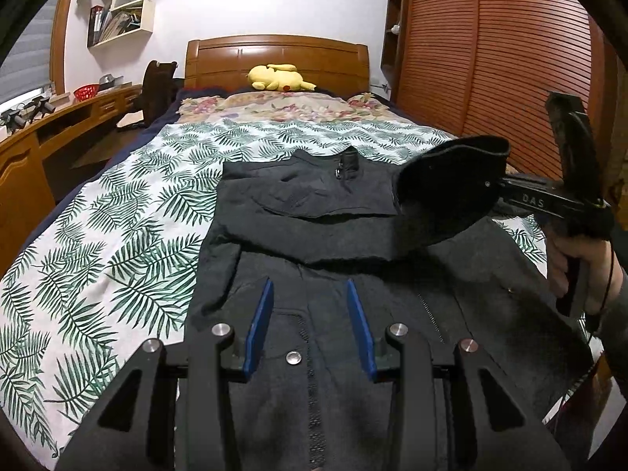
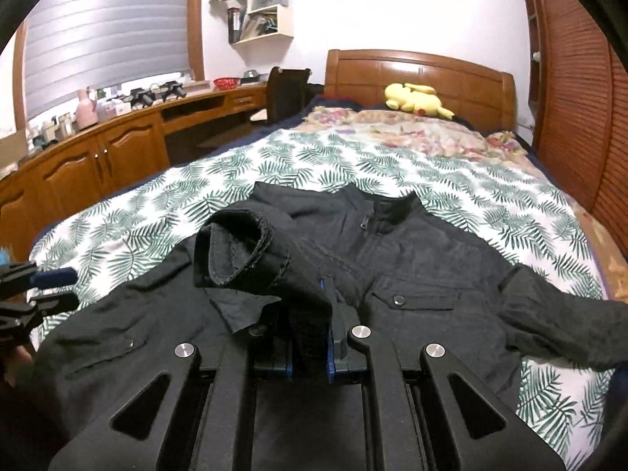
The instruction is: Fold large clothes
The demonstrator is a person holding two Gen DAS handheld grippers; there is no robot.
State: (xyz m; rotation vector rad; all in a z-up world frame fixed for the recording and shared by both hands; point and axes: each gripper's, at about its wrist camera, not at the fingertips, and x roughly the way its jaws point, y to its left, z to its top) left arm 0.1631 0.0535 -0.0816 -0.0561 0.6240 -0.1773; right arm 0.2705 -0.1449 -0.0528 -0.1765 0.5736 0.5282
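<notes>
A black jacket (image 1: 329, 243) lies face up on the bed, collar toward the headboard; it also shows in the right wrist view (image 2: 416, 259). Its left sleeve is folded across the chest. My left gripper (image 1: 310, 302) is open and empty, hovering just above the jacket's lower front by the zipper. My right gripper (image 2: 310, 314) is shut on the right sleeve's cuff (image 2: 243, 251) and holds it lifted over the jacket. In the left wrist view the lifted cuff (image 1: 451, 192) hangs from the right gripper at the right side.
The bed has a palm-leaf sheet (image 1: 117, 235) and a floral blanket (image 1: 282, 108) near the wooden headboard (image 1: 274, 59). A yellow plush toy (image 1: 278, 77) lies by the headboard. A wooden desk (image 2: 117, 137) runs along the left. A slatted wardrobe (image 1: 490, 59) stands on the right.
</notes>
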